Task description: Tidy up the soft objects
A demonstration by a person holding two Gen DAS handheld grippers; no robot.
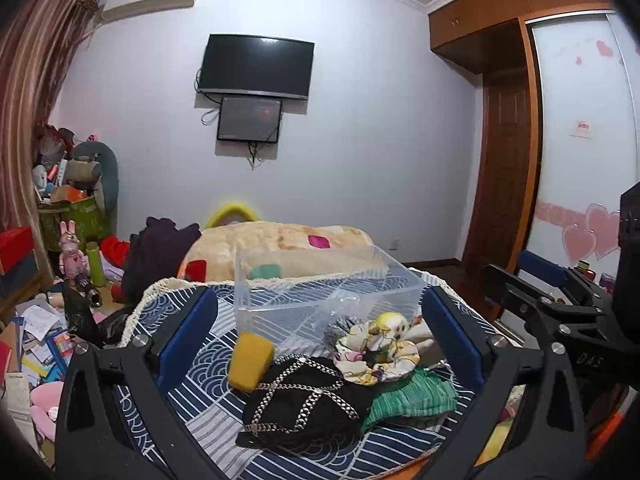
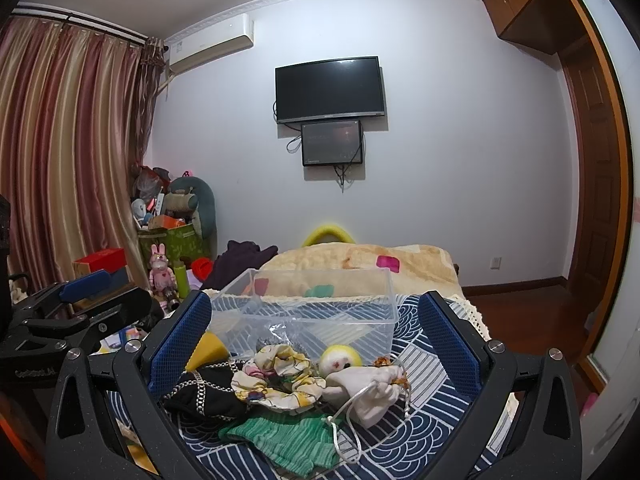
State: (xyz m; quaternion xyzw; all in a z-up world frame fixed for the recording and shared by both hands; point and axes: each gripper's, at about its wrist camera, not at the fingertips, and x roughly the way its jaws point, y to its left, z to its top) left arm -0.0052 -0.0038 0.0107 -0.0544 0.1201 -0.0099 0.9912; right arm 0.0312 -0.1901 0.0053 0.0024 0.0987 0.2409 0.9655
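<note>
A heap of soft things lies on a blue-and-white patterned cloth (image 1: 208, 364): a yellow sponge (image 1: 251, 360), a black piece with silver chains (image 1: 308, 404), a floral scrunchie (image 1: 380, 356), a green knit cloth (image 1: 416, 396), a yellow-white ball (image 2: 341, 357) and a white drawstring pouch (image 2: 368, 392). Behind the heap stands a clear plastic box (image 1: 320, 284). My left gripper (image 1: 320, 332) is open, its blue pads (image 1: 188, 336) either side of the heap. My right gripper (image 2: 316, 340) is open too, wide around the heap.
A blanket-covered bed end (image 1: 280, 240) and a dark garment (image 1: 160, 256) lie beyond the box. Toys, boxes and papers (image 1: 44, 320) crowd the floor at left. A wardrobe (image 1: 576, 140) and door stand at right, a TV (image 1: 256, 66) on the far wall.
</note>
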